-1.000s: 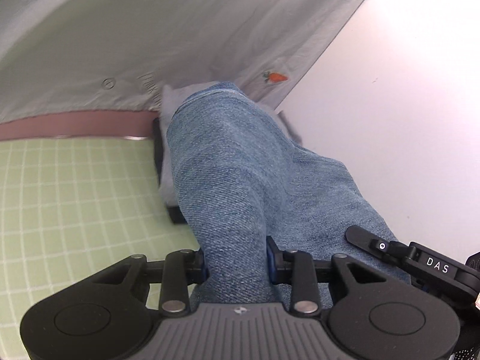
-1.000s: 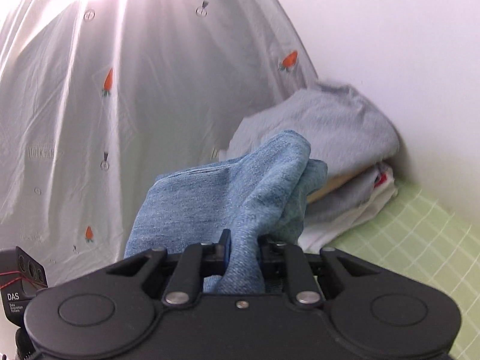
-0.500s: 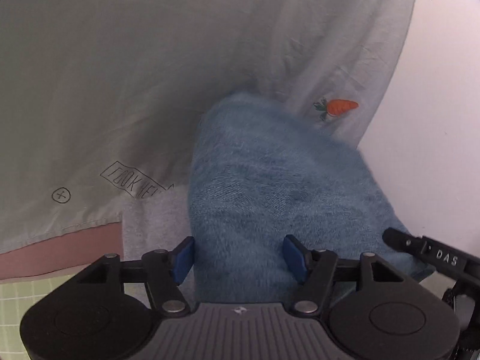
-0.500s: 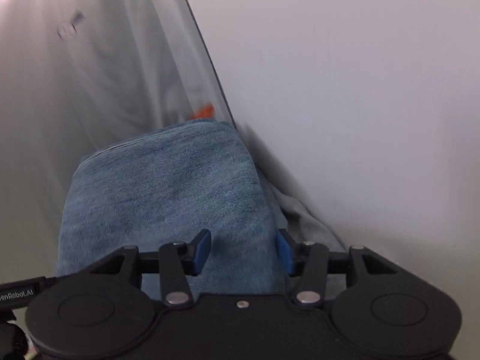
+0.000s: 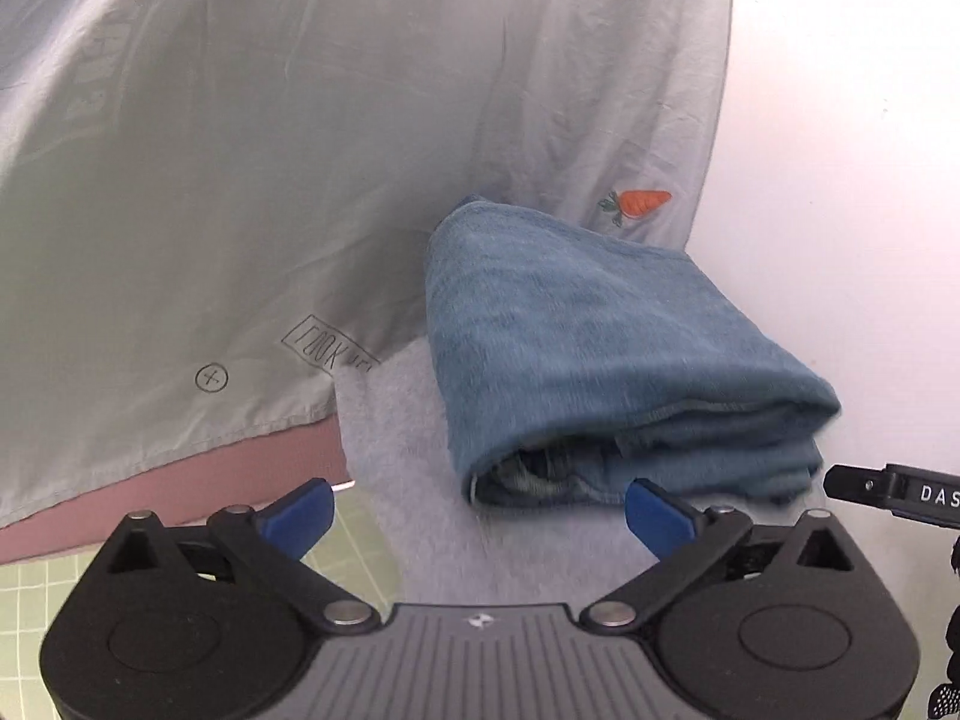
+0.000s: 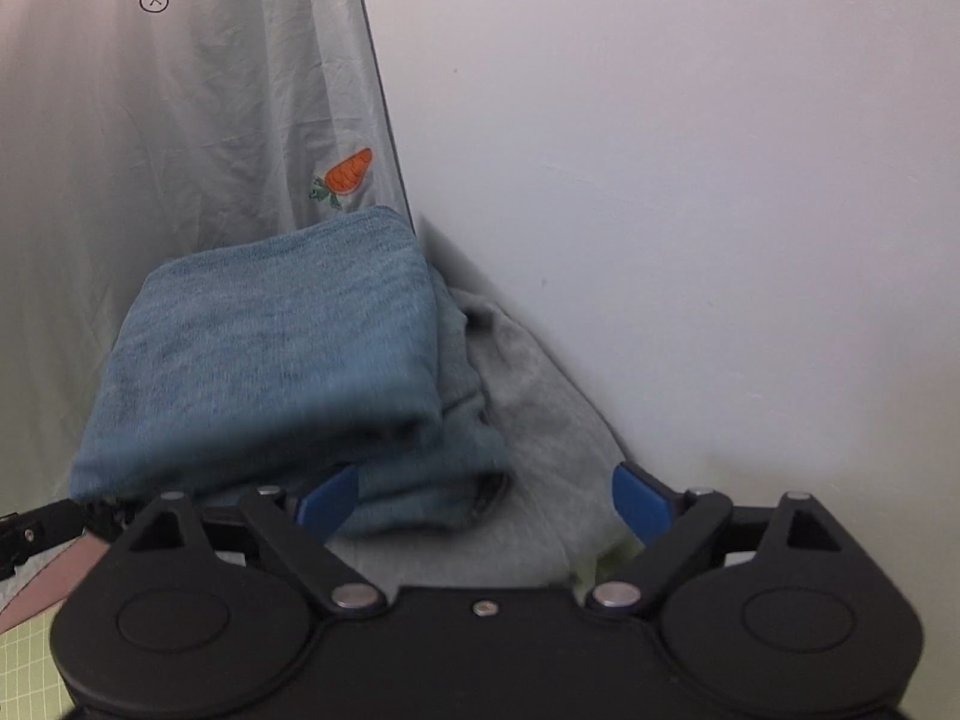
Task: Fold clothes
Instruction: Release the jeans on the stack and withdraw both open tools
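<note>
Your left gripper (image 5: pixel 480 513) has its jaws opening wide, blue pads (image 5: pixel 300 510) spread far apart and touching nothing. The folded blue denim piece (image 5: pixel 600 348) lies just ahead of them, a thick soft-edged bundle with layered folds showing at its near end, resting on a fuzzy grey knit garment (image 5: pixel 408 480). Your right gripper (image 6: pixel 480 501) is opening too. The denim's (image 6: pixel 276 348) near edge sits by the left blue pad (image 6: pixel 327 501), but the pads don't press on it. From this side the denim reads as a rounded, stacked slab with a brushed, slightly mottled weave, sitting on the same grey fleece (image 6: pixel 540 420), which bunches into the corner against the smooth white wall (image 6: pixel 690 180). Behind the stack hangs a thin, creased pale-grey curtain (image 5: pixel 300 150), printed with a small orange carrot (image 5: pixel 639 204) and line-drawn marks. Low at your left, a green gridded mat (image 5: pixel 36 600) peeks out below a dusty-pink band (image 5: pixel 180 486).
</note>
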